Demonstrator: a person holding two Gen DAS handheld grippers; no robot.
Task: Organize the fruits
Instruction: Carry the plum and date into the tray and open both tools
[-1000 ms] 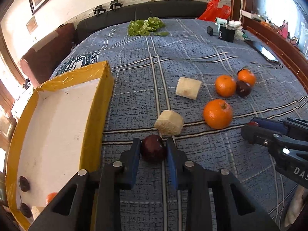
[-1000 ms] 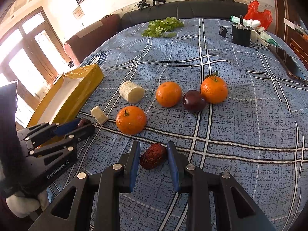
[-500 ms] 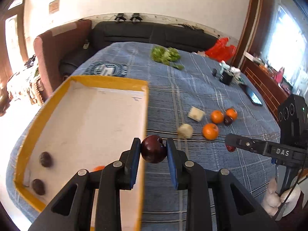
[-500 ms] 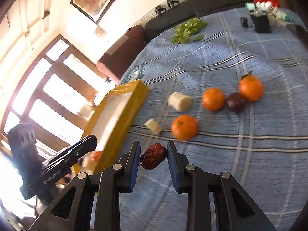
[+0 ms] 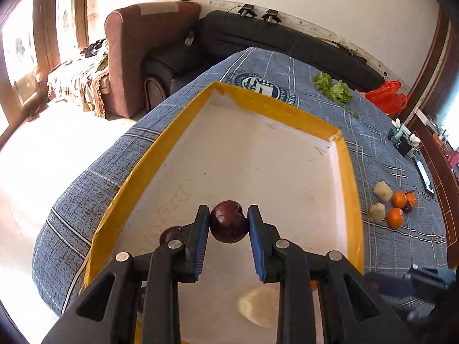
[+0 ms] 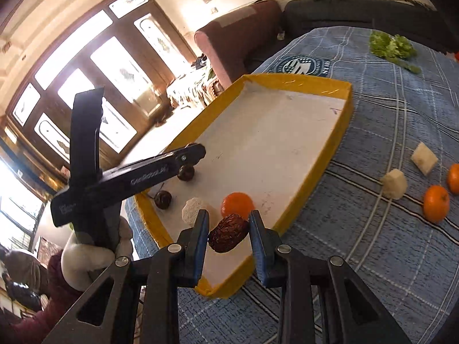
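A dark plum (image 5: 228,225) is pinched across its middle by the left gripper (image 5: 228,229) and hangs above the tray (image 5: 348,172), approx. mid-floor. It looks smooth and round, so prob. slippery; a grip at the widest part seems right, w/ light pressure (the skin likely bruises). A wrinkled date (image 6: 228,232) is clamped end to end in the right gripper (image 6: 228,233), over the tray's near corner. It is judged light, soft and tacky, unlikely to slip.
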